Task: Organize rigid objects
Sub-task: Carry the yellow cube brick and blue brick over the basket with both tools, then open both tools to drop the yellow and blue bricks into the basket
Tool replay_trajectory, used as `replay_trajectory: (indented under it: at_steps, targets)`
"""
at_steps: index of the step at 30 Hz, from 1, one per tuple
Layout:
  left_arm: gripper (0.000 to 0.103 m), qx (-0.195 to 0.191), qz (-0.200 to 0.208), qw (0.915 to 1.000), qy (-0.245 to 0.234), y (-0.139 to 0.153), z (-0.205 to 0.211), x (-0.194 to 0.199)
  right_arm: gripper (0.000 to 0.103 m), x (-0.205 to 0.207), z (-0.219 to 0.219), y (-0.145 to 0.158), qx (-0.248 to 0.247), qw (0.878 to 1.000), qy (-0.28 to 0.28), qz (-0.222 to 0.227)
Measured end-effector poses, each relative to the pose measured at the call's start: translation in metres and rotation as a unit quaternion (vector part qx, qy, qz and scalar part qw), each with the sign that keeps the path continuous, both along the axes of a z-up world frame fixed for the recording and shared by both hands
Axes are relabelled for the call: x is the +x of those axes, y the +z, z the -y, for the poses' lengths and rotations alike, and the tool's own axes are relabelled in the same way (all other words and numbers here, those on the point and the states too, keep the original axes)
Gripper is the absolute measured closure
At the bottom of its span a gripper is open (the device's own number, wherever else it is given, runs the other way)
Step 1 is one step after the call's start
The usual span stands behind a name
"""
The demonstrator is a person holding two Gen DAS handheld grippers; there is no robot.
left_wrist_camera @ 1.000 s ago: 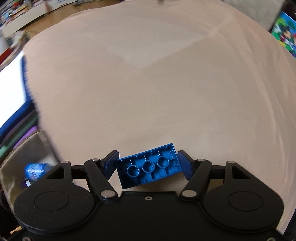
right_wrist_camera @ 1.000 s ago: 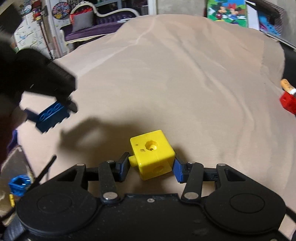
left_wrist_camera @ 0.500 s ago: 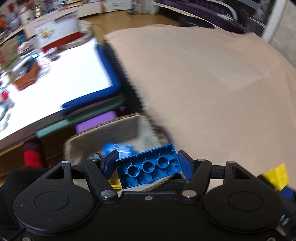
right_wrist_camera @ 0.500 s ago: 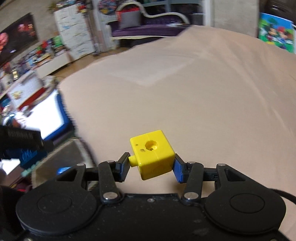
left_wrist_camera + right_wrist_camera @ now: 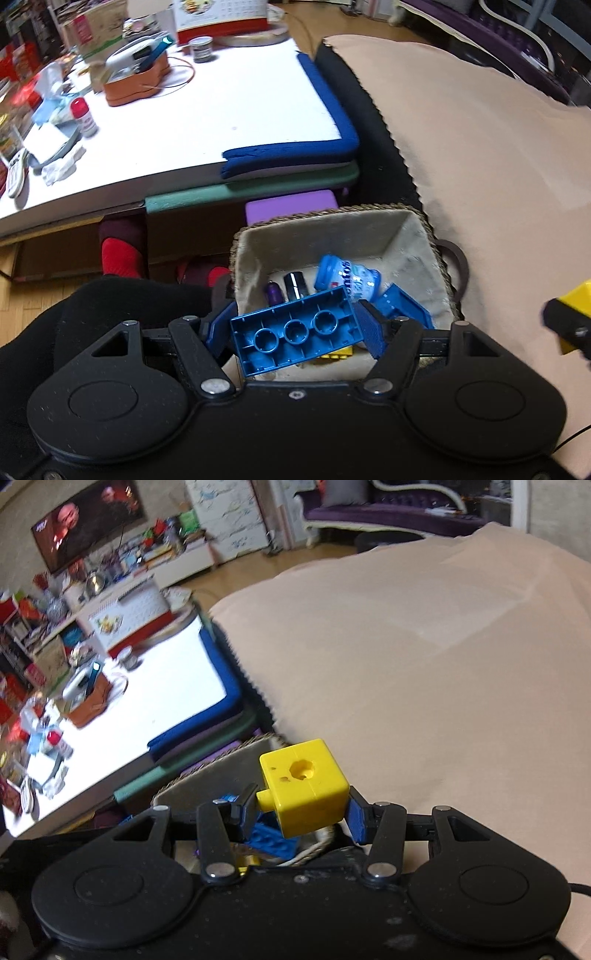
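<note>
1. Left wrist view: my left gripper [image 5: 295, 326] tilts steeply down, clamped on the blue brick [image 5: 297, 334], hollow underside facing me, directly over the basket [image 5: 406, 225].
2. The basket sits between the white table [image 5: 221, 107] and the beige cloth [image 5: 480, 166]; inside it lie a blue bottle [image 5: 347, 277], another blue piece [image 5: 402, 304] and small dark things.
3. Right wrist view: my right gripper [image 5: 303, 812] angles down, closed on the yellow cube [image 5: 304, 794].
4. The cube hangs above the basket's rim nearest the cloth; the cloth beyond it is wide and bare.
</note>
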State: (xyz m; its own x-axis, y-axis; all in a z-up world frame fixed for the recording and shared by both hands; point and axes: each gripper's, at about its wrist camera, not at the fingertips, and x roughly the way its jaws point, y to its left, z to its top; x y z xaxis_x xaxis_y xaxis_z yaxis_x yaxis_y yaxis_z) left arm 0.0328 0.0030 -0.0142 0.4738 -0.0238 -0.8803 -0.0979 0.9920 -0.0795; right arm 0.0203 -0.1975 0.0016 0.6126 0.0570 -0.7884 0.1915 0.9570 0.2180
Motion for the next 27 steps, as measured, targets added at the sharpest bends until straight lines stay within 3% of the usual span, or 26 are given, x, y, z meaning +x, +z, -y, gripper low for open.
replay_trajectory:
  at_steps: [5,14,27]
  targets:
    - [0.039,-0.034,-0.018,0.9992,0.013,-0.007,-0.007,0.003,0.055,0.021,-0.025,-0.011,0.000,1.000,0.012,-0.018]
    - [0.039,-0.022,-0.034,0.9988,0.028,-0.014,-0.008,0.007,0.055,0.049,-0.039,-0.035,-0.013,0.998,-0.004,-0.054]
    - [0.039,-0.014,-0.029,0.9993,0.018,-0.014,0.000,0.011,0.055,0.068,-0.039,-0.042,-0.012,0.997,-0.013,-0.070]
